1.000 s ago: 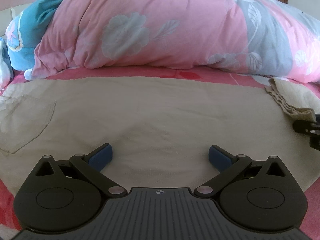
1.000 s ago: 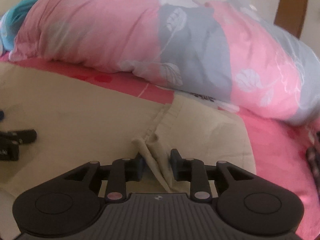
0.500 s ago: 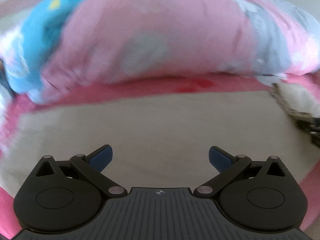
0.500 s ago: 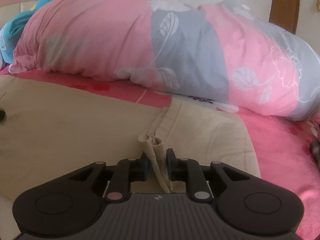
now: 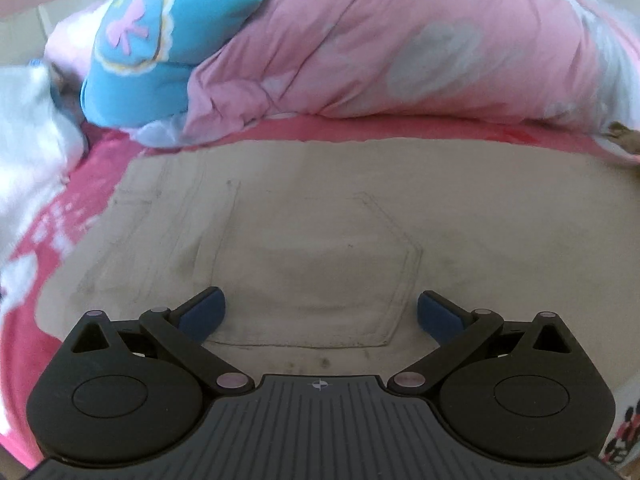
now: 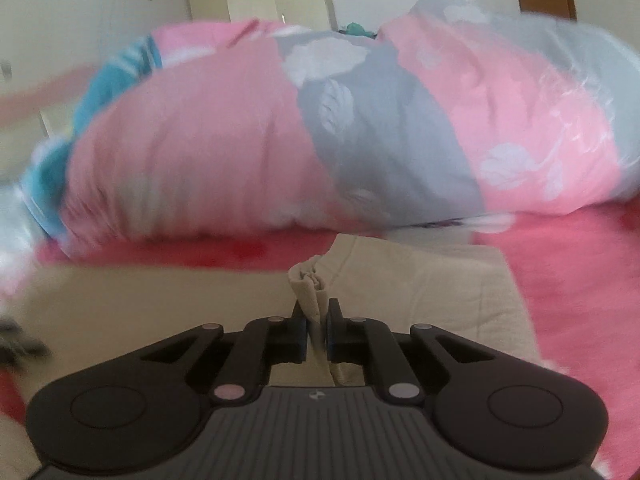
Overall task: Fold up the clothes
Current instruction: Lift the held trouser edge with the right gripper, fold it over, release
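Beige cotton trousers (image 5: 320,216) lie spread flat on a pink bedsheet (image 5: 44,232), filling the near and middle part of the bed, with a stitched back pocket (image 5: 316,276) facing up. Over that pocket hovers the left gripper (image 5: 320,314), its blue-padded fingers (image 5: 204,312) spread wide on either side of the pocket with nothing between them. At the right end of the garment, the right gripper (image 6: 317,330) has a bunched fold of the beige trouser cloth (image 6: 308,286) standing between its pads; the jaws are closing on it and the pads already pinch the fabric, which rises as a crumpled tuft just beyond the fingertips. Further right, more of the cloth lies doubled on the sheet. Along the far side of the bed a pink and grey floral duvet (image 6: 320,140) is heaped up, with a blue cushion (image 5: 140,36) at its left end.
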Demonstrator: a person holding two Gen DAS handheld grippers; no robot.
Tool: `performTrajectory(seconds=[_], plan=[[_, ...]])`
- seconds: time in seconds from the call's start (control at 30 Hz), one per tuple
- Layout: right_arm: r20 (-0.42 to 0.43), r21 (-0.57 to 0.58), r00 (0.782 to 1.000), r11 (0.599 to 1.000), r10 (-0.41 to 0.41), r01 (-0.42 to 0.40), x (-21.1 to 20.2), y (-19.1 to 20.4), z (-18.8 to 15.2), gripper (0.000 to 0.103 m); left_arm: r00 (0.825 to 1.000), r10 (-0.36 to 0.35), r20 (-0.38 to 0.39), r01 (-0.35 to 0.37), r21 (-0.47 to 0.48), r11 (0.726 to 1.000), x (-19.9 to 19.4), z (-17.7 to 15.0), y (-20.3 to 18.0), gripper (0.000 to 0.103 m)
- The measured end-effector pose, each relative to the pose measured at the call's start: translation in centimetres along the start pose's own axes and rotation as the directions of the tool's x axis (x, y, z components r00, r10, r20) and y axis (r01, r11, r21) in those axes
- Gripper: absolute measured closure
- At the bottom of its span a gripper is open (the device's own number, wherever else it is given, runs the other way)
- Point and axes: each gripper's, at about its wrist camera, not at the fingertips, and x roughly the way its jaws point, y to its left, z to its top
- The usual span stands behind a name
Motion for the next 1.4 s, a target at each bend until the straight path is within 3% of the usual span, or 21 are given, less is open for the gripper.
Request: performTrajectory(seconds=[0.13,0.23,0.4,0.5,0.6,0.67,0.73,1.0,1.23,1.4], plan=[[0.018,0.15,0.988,0.977,0.151,-0.152,0.5,1.5,2.2,0.095,0.999,-0.018,0.037,0.019,-0.022,1.0,0.2,-0.5,0.5,0.0],[0.03,0.229,0.959,0.932,0.283,-0.282,1.7,3.8,3.5,0.095,0.997,-0.04,0.07,0.042,-0.036,0.998,0.4,-1.0,1.2,0.0],[0.007,0.301,0.885,0.843,0.466,-0.446,5.2,9.7,4.7,0.095,0.987,-0.049,0.154,0.057,-0.044,0.997,-1.1,-1.7,1.5,0.0],[-0.019,0.315,0.843,0.803,0.538,-0.505,7.5,13.4,5.2,0.095,0.971,-0.008,0.237,0.021,-0.053,0.998,-3.4,-2.0,2.3,0.0],[-0.041,0.331,0.797,0.761,0.602,-0.558,9.6,16.6,5.5,0.095,0.964,0.038,0.261,-0.022,-0.065,0.998,-4.2,-2.6,3.6,0.0],[-0.064,0.33,0.767,0.738,0.639,-0.588,10.8,19.1,5.4,0.095,0.974,0.053,0.221,-0.037,-0.08,0.996,-3.2,-3.3,4.7,0.0],[-0.097,0.321,0.74,0.725,0.665,-0.609,12.3,21.6,5.1,0.095,0.979,0.052,0.199,-0.031,-0.105,0.994,-2.5,-4.0,5.6,0.001],[-0.235,0.288,0.659,0.699,0.715,-0.655,17.0,30.2,2.2,0.095,0.954,-0.029,0.297,0.102,-0.233,0.967,-4.7,-5.5,8.6,0.001],[-0.314,0.25,0.619,0.692,0.72,-0.677,18.8,34.9,1.7,0.095,0.957,0.01,0.29,0.072,-0.27,0.96,-5.9,-7.3,9.8,0.002],[-0.388,0.163,0.605,0.698,0.695,-0.698,19.0,37.6,0.4,0.095,0.957,0.017,0.289,0.08,-0.32,0.944,-5.9,-8.3,10.5,0.002]])
